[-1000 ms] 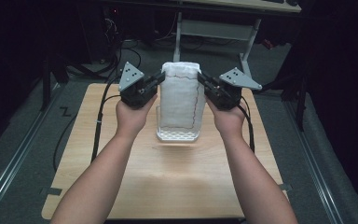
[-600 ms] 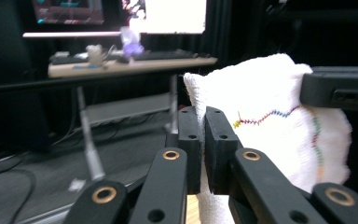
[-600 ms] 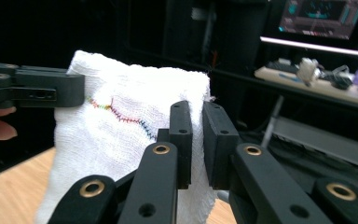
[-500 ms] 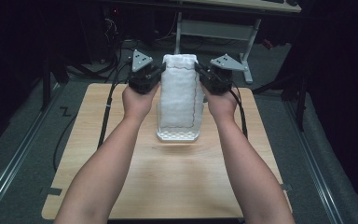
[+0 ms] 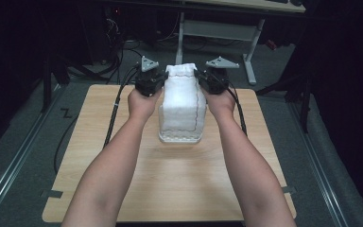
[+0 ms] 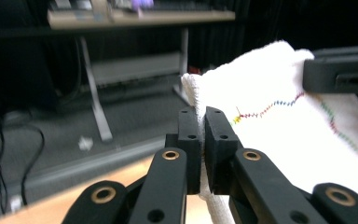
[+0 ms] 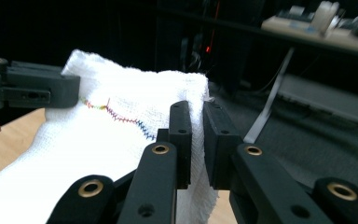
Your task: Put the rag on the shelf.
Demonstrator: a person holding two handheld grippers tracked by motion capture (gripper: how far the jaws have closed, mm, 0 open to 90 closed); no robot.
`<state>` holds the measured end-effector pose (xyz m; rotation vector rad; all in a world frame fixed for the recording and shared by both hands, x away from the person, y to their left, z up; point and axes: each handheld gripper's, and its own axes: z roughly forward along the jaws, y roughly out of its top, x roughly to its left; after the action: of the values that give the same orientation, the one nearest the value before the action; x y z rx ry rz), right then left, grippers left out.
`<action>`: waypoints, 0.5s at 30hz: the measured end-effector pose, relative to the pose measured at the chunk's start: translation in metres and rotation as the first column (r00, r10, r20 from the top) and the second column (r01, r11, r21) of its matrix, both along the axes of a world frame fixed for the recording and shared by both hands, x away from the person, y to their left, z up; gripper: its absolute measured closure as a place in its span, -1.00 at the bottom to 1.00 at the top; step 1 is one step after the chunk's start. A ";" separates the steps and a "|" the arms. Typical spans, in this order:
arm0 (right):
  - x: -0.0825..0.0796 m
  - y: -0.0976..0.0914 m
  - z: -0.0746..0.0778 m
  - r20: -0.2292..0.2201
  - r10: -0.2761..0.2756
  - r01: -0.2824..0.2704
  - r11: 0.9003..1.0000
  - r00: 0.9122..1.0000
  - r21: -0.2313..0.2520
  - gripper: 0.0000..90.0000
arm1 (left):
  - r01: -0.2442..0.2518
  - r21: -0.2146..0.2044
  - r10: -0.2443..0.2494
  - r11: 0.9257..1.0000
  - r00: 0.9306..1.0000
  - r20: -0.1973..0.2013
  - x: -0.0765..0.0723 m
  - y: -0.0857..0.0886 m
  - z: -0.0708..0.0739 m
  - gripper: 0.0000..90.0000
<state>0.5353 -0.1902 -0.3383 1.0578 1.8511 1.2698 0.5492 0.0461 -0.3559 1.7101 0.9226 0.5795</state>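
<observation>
Both tongs are pinching the far corners of a white towel point(image 5: 183, 101): the left gripper point(image 6: 201, 140) and the right gripper point(image 7: 196, 135) are holding it raised, its near edge resting on the wooden table point(image 5: 170, 179). Judging by this, lifting is done; spreading or folding remains. A dark room with a desk point(image 5: 227, 28) lies beyond.
</observation>
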 end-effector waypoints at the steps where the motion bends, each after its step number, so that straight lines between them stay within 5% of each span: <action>1: 0.002 0.000 -0.003 -0.013 0.007 -0.007 1.000 1.000 -0.006 0.84 | -0.004 0.002 0.004 1.000 1.000 -0.015 0.001 0.001 -0.004 0.91; 8: 0.012 0.009 -0.015 -0.074 0.032 -0.035 0.998 0.997 -0.042 0.83 | -0.022 0.036 0.023 0.999 0.999 -0.037 -0.001 0.006 -0.020 0.91; 12: 0.014 0.012 -0.017 -0.083 0.024 -0.030 0.997 0.996 -0.068 0.78 | -0.010 0.060 0.016 0.998 0.996 -0.091 0.002 0.005 -0.025 0.91; 15: 0.014 0.010 -0.019 -0.102 0.021 -0.027 0.998 0.995 -0.064 0.64 | 0.000 0.041 0.005 0.999 0.991 -0.132 0.005 0.009 -0.028 0.65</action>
<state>0.5497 -0.1801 -0.3573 1.0860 1.9732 1.1805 0.5539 0.0556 -0.3837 1.8012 1.0122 0.4944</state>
